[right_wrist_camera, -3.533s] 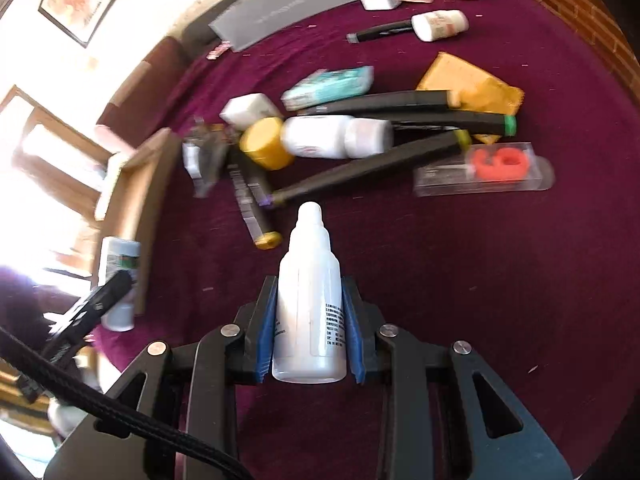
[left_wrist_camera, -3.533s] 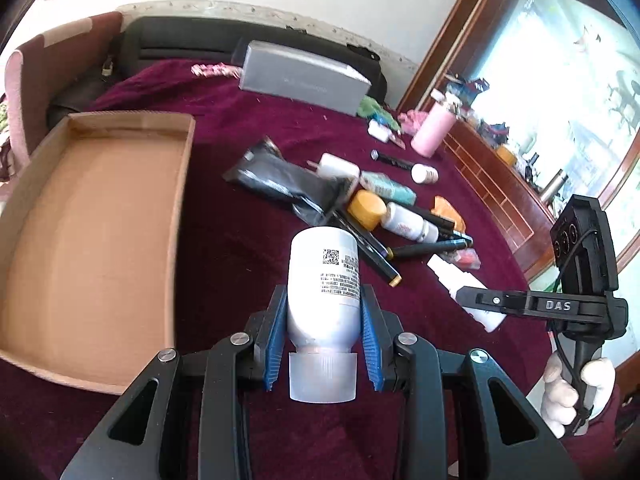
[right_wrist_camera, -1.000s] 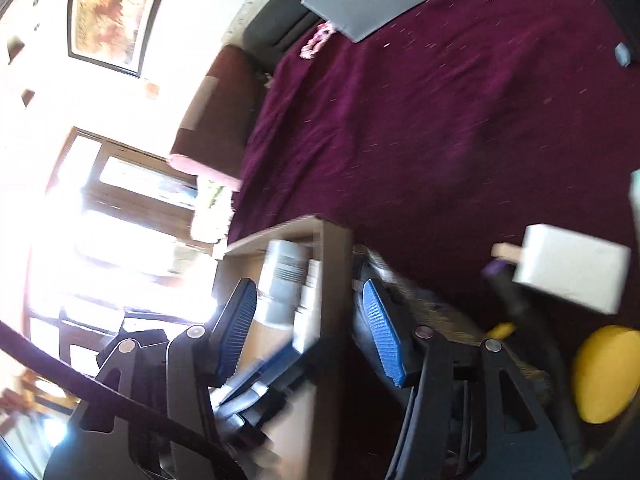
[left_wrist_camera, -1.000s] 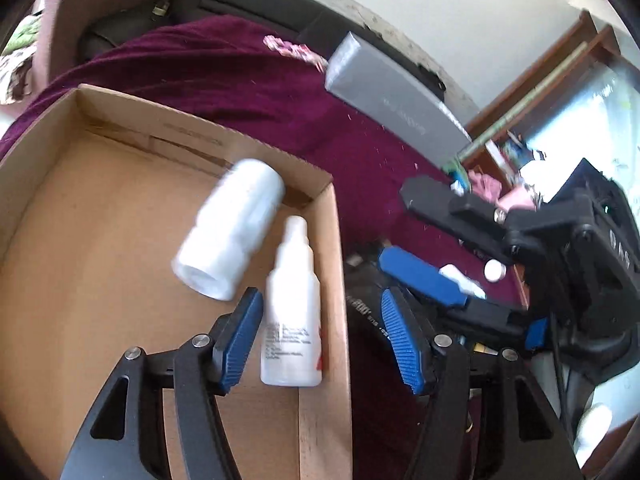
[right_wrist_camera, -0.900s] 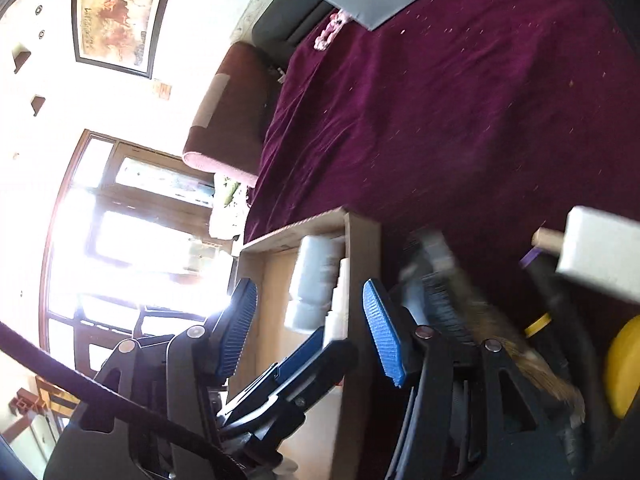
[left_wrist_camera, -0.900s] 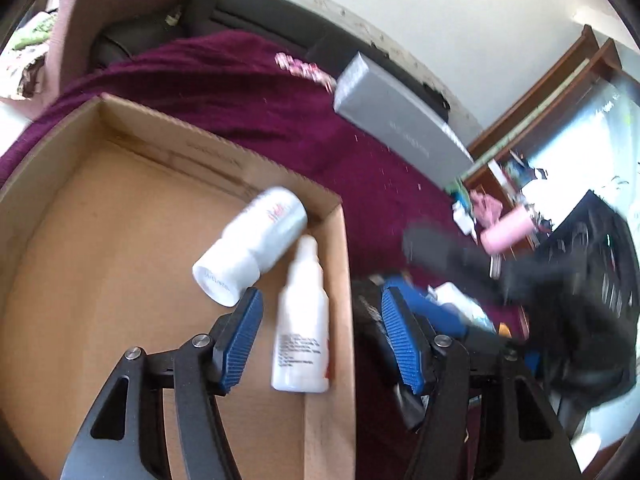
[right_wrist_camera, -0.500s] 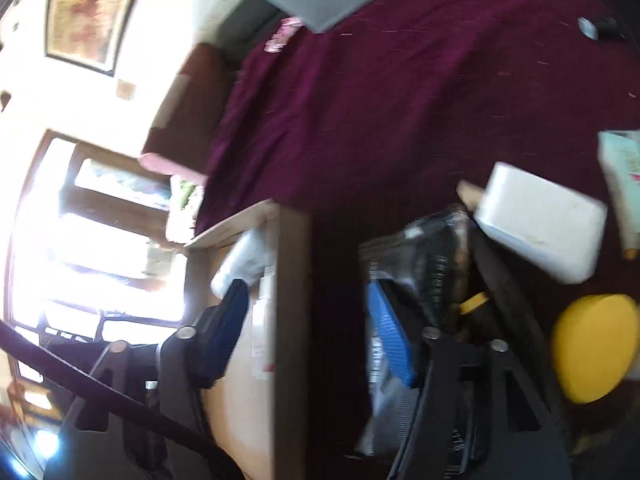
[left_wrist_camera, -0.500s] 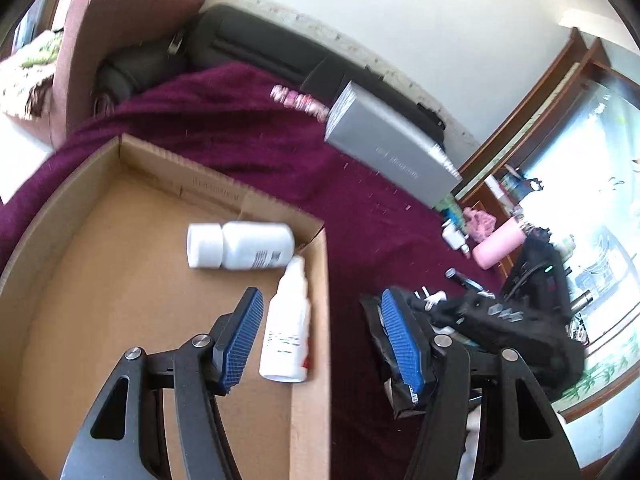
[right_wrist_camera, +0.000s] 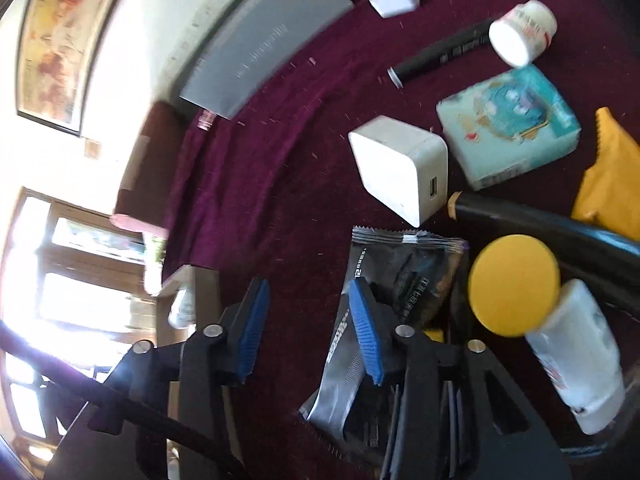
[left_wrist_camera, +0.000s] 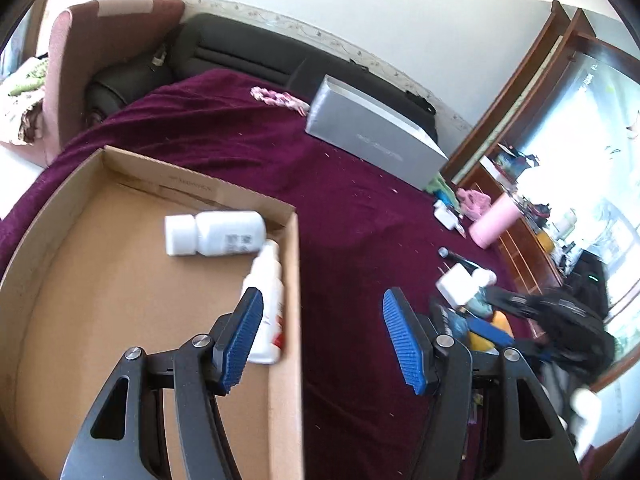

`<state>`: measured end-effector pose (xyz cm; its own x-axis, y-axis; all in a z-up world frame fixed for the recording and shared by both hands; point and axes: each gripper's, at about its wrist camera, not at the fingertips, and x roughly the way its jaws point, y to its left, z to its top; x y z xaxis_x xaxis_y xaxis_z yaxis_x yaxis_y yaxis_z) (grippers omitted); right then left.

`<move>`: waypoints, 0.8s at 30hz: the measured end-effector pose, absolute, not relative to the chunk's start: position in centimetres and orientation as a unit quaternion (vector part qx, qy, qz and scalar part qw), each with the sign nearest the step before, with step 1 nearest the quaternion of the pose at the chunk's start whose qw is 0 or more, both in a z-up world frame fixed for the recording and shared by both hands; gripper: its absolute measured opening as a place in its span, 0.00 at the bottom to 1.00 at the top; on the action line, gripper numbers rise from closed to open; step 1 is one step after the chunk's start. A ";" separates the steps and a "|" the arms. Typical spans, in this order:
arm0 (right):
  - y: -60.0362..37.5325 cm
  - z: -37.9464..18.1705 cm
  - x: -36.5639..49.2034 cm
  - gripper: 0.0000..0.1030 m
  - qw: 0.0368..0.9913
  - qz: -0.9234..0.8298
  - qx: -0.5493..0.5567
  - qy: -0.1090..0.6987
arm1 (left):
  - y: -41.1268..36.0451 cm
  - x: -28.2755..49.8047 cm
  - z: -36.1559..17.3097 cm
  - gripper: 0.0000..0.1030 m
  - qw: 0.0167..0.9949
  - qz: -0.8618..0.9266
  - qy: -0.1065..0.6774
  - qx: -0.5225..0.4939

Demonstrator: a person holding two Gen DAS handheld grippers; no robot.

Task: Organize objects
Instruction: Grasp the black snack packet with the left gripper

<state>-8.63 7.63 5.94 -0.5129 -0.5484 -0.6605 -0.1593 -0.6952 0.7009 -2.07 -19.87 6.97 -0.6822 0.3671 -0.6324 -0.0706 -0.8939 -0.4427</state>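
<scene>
With the cardboard box (left_wrist_camera: 298, 280) as landmark: inside it, near its far right corner, lie a white bottle (left_wrist_camera: 216, 233) and a dropper bottle (left_wrist_camera: 266, 288). The left gripper (left_wrist_camera: 322, 340) hangs released and empty over the box's right wall. Right of the box, the right gripper (right_wrist_camera: 306, 328), also released and empty, should centre squarely over the black sachet (right_wrist_camera: 404, 280) just beside its right finger before closing.
</scene>
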 end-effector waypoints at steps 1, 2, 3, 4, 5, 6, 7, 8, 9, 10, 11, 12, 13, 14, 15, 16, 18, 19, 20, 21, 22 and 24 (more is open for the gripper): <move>7.5 6.5 -8.2 0.62 0.130 -0.793 0.468 -0.369 | -20.2 -2.2 6.9 0.55 0.113 0.898 -0.200 -0.376; 8.3 6.5 -7.5 0.68 0.142 -0.795 0.461 -0.369 | -20.6 -2.4 6.8 0.55 0.101 0.900 -0.204 -0.372; 8.0 6.7 -7.0 0.78 0.164 -0.790 0.458 -0.374 | -20.9 -2.6 6.8 0.55 0.090 0.902 -0.209 -0.366; 6.9 6.6 -6.9 0.79 0.192 -0.777 0.461 -0.383 | -21.0 -2.9 6.7 0.55 0.086 0.903 -0.213 -0.363; 6.9 6.2 -6.5 0.79 0.215 -0.764 0.467 -0.389 | -20.9 -3.1 6.6 0.55 0.083 0.903 -0.215 -0.363; 6.3 5.6 -6.3 0.79 0.231 -0.753 0.476 -0.391 | -20.5 -3.5 6.4 0.55 0.083 0.902 -0.212 -0.366; 5.7 5.0 -6.2 0.79 0.241 -0.746 0.484 -0.388 | -20.0 -3.9 6.3 0.55 0.088 0.903 -0.206 -0.367; 4.8 4.5 -6.3 0.79 0.249 -0.741 0.491 -0.385 | -19.3 -4.3 6.1 0.55 0.095 0.903 -0.196 -0.371; 4.1 3.9 -6.4 0.79 0.256 -0.735 0.496 -0.385 | -18.8 -4.6 6.0 0.55 0.099 0.902 -0.189 -0.376; 3.9 3.4 -6.7 0.77 0.255 -0.735 0.498 -0.383 | -18.4 -4.9 5.9 0.55 0.109 0.900 -0.186 -0.379; 3.9 3.4 -6.8 0.76 0.251 -0.739 0.496 -0.381 | -18.0 -5.1 5.9 0.55 0.121 0.897 -0.187 -0.382; 4.4 3.6 -6.9 0.76 0.247 -0.741 0.494 -0.382 | -17.7 -5.2 5.9 0.54 0.129 0.895 -0.188 -0.382; 4.5 3.7 -7.0 0.75 0.238 -0.745 0.494 -0.381 | -17.3 -5.2 6.0 0.54 0.135 0.895 -0.186 -0.382; 5.1 4.0 -6.9 0.75 0.226 -0.752 0.492 -0.376 | -17.0 -5.2 6.2 0.54 0.139 0.894 -0.184 -0.385; 5.8 4.5 -6.7 0.75 0.213 -0.762 0.489 -0.367 | -16.7 -5.0 6.5 0.54 0.145 0.891 -0.188 -0.387; 6.5 5.0 -6.4 0.75 0.199 -0.774 0.485 -0.354 | -16.3 -4.8 7.0 0.54 0.154 0.889 -0.192 -0.387; 8.0 5.5 -5.9 0.75 0.196 -0.779 0.476 -0.358 | -14.9 -3.8 8.6 0.54 0.168 0.891 -0.174 -0.383; 8.3 5.9 -5.7 0.75 0.198 -0.780 0.468 -0.366 | -13.8 -3.2 9.5 0.55 0.181 0.892 -0.159 -0.382; 9.1 6.6 -5.2 0.75 0.198 -0.784 0.458 -0.369 | -13.0 -2.8 9.9 0.56 0.190 0.891 -0.148 -0.384; 9.8 7.4 -4.6 0.75 0.194 -0.794 0.445 -0.366 | -11.8 -2.2 10.4 0.59 0.202 0.888 -0.132 -0.391; 10.7 8.4 -3.7 0.75 0.186 -0.807 0.431 -0.359 | -11.0 -1.9 10.5 0.60 0.210 0.886 -0.127 -0.394; 11.7 9.8 -2.2 0.76 0.171 -0.829 0.410 -0.341 | -9.1 -1.7 10.1 0.60 0.237 0.870 -0.125 -0.413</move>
<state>-2.16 11.70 9.79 -0.6059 -0.5631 -0.5619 0.0039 -0.7084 0.7058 -1.75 -9.12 10.05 -0.5463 0.5153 -0.6603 -0.3085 -0.8567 -0.4134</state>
